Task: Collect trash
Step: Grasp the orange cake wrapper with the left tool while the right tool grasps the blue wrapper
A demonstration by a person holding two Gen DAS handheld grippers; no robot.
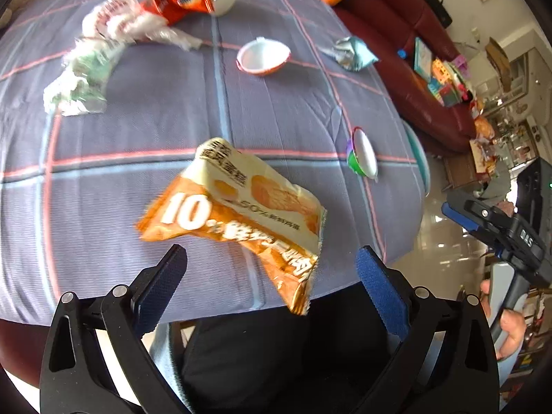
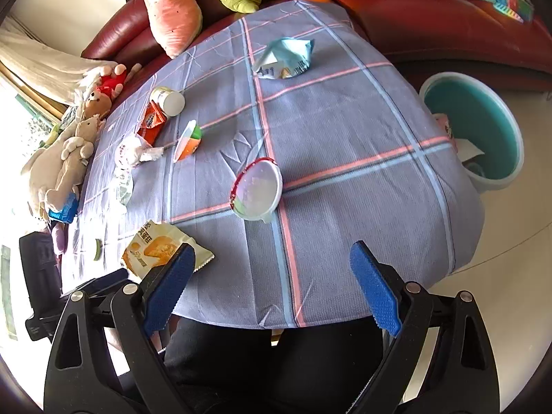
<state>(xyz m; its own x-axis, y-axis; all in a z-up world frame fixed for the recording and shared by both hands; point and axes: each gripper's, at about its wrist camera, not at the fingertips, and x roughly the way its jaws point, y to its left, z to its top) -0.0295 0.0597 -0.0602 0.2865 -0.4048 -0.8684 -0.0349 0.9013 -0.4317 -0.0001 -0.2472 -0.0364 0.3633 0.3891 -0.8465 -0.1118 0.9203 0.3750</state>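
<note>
An orange and cream snack wrapper (image 1: 238, 214) lies near the table's front edge, just ahead of my open, empty left gripper (image 1: 272, 269); it also shows in the right wrist view (image 2: 155, 246). My right gripper (image 2: 272, 265) is open and empty over the front edge, with a clear jelly cup (image 2: 257, 189) lying ahead of it. The same cup (image 1: 362, 153) lies near the table's right edge in the left wrist view. Other trash on the checked cloth: an orange cup (image 1: 264, 56), a light blue wrapper (image 2: 284, 58), a red wrapper (image 1: 179, 3), crumpled plastic (image 1: 82, 79) and a white bottle (image 2: 169, 100).
A teal bin (image 2: 479, 127) stands on the floor to the right of the table, with some trash in it. A red sofa (image 2: 431, 17) with plush toys (image 2: 170, 10) runs behind the table. More stuffed animals (image 2: 69, 158) sit at the left. My right gripper (image 1: 500, 234) shows in the left wrist view.
</note>
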